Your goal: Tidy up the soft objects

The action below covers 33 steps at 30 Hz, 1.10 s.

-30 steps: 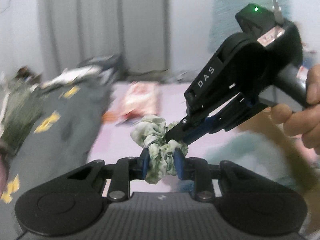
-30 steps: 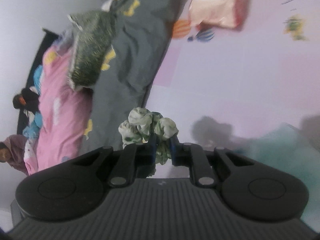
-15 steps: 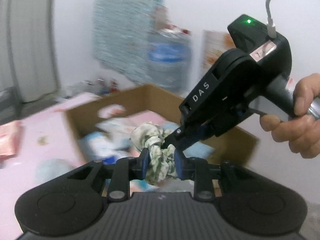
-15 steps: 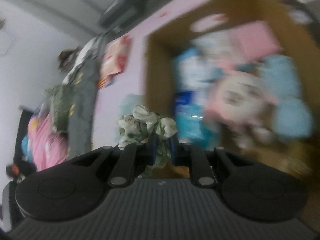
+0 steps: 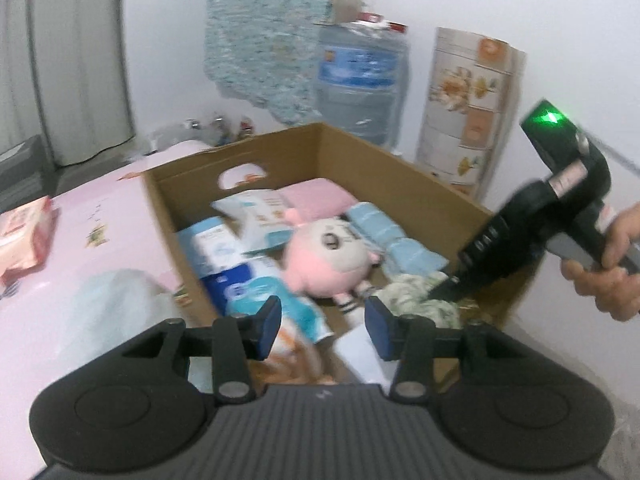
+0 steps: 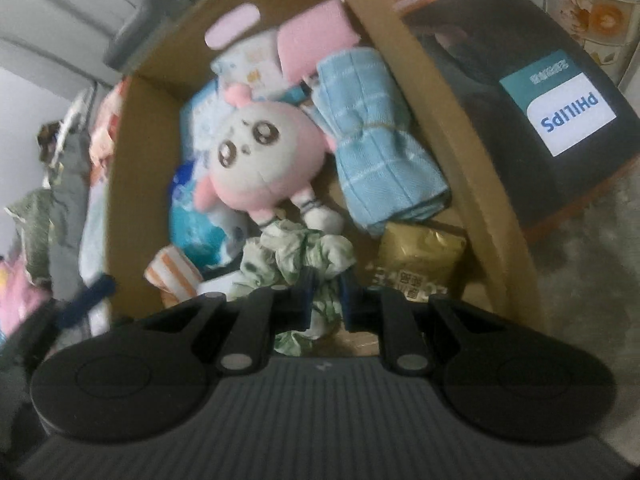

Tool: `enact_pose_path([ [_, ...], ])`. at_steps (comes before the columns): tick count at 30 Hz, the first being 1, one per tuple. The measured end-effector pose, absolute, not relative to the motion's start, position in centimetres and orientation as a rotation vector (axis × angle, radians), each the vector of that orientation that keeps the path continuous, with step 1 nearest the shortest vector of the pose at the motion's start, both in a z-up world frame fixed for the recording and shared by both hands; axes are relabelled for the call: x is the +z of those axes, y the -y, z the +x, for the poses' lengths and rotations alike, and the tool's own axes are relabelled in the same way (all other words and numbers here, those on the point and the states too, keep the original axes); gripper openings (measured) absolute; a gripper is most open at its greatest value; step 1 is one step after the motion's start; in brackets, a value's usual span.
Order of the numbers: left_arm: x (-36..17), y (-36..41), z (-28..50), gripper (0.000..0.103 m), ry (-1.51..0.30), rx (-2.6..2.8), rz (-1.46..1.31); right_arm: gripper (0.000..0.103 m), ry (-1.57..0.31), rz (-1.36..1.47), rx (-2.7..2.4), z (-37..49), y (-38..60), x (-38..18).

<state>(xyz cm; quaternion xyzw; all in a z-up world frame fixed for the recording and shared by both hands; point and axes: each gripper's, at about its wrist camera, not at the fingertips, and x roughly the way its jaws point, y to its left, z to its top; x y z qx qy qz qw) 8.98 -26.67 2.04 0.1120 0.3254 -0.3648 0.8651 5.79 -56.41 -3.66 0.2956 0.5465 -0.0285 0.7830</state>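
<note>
Right claw (image 6: 325,294) clamped on green-and-white scrunchie (image 6: 298,254), low center of frame, over the near end of the cardboard box (image 6: 120,184) below the pink plush (image 6: 256,160). Left claw (image 5: 322,326) opening, nothing between its pads. Lower into the free gap beside the plush, then release; keep left claw clear.

Left gripper (image 5: 322,327) angled down toward the cardboard box (image 5: 420,184), jaws opening, nothing between the blue pads. Right gripper (image 6: 325,298) tipped more steeply into the same box, clamped tight on the green scrunchie (image 6: 298,254). Right hand (image 5: 612,268) wrapped round its handle beyond the box's near corner, seemingly with fingers curled underneath.
</note>
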Motion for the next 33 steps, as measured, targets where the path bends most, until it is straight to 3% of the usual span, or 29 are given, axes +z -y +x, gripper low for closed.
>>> enact_pose_path([
  [13, 2.7, 20.8, 9.6, 0.06, -0.656, -0.62, 0.213, 0.018, -1.105, 0.495, -0.105, 6.6, 55.2, -1.8],
  [18, 2.9, 17.9, 9.2, 0.076, -0.66, -0.582, 0.172, 0.022, -1.045, 0.581, -0.084, 6.0, 55.3, -0.6],
  [21, 2.9, 16.5, 8.8, 0.085, -0.663, -0.549, 0.152, 0.034, -0.973, 0.651, -0.055, 4.8, 54.7, 0.5],
  [23, 2.9, 15.6, 8.4, 0.088, -0.665, -0.524, 0.14, 0.052, -0.906, 0.667, -0.02, 3.9, 53.7, 1.5],
  [28, 2.3, 13.4, 7.2, 0.096, -0.662, -0.464, 0.1, 0.077, -0.764, 0.637, 0.066, 1.3, 49.6, 4.1],
  [33, 1.8, 11.6, 6.2, 0.101, -0.67, -0.408, 0.07, 0.084, -0.68, 0.537, 0.094, -0.3, 45.4, 5.7],
])
